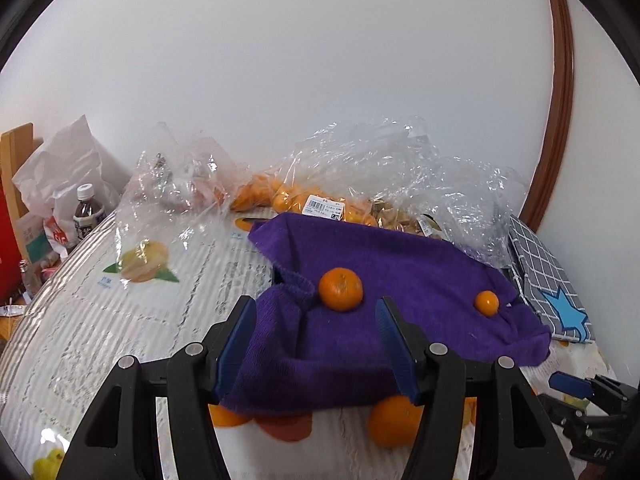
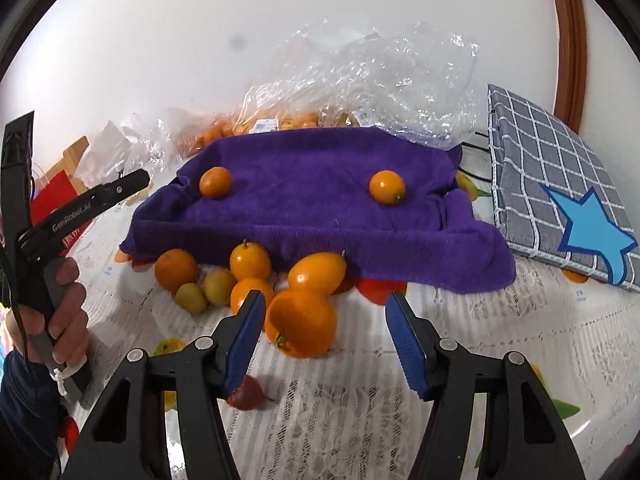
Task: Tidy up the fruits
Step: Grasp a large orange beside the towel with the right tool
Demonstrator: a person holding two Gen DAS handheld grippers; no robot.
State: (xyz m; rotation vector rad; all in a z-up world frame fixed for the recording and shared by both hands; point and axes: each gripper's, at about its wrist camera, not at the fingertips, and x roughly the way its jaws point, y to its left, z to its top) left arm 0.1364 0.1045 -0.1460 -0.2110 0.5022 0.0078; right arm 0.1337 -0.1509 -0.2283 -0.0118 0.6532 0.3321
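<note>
Right tool [image 2: 324, 334] released, jaws flanking big round orange [image 2: 301, 323] on lace-covered counter [image 2: 500, 344] before purple towel [image 2: 320, 208] — centre it, clench gently. Left tool [image 1: 316, 344] released too.

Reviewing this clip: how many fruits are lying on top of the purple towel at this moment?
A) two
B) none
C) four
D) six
A: the right wrist view shows just two orange fruits on the purple towel, one at its left and one at its right; the rest of the loose fruit lies on the table in front of the towel's near edge.
</note>
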